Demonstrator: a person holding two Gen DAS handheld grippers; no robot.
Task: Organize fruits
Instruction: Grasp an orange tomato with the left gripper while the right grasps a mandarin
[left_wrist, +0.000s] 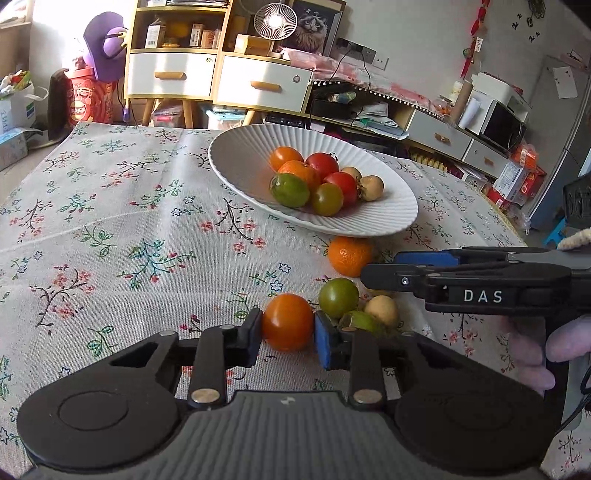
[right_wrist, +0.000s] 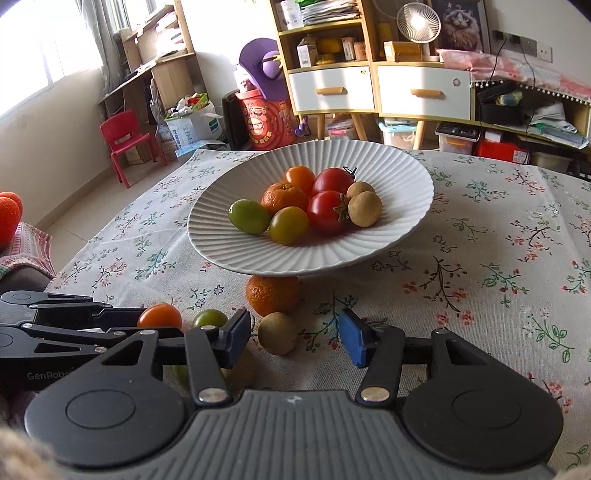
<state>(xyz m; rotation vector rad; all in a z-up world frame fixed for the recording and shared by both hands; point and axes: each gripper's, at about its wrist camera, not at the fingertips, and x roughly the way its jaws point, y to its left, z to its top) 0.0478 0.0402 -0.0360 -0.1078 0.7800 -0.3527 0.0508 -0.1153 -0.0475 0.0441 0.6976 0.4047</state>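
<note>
My left gripper (left_wrist: 288, 334) is shut on an orange tomato (left_wrist: 287, 322) that rests on the floral tablecloth; the tomato also shows in the right wrist view (right_wrist: 159, 315). Beside it lie a green tomato (left_wrist: 338, 297), a small green fruit (left_wrist: 360, 320), a tan longan (left_wrist: 382, 310) and a mandarin (left_wrist: 349, 256) under the plate's edge. A white ribbed plate (left_wrist: 243, 162) holds several tomatoes, a mandarin, a lime and longans. My right gripper (right_wrist: 293, 338) is open, its fingers on either side of the longan (right_wrist: 277, 333) without touching it. It also shows in the left wrist view (left_wrist: 380, 273).
The plate (right_wrist: 399, 170) stands mid-table, and the mandarin (right_wrist: 272, 293) lies at its near rim. The tablecloth (right_wrist: 498, 258) stretches to the right. Cabinets (right_wrist: 373, 88), a red chair (right_wrist: 127, 138) and boxes stand beyond the table's far edge.
</note>
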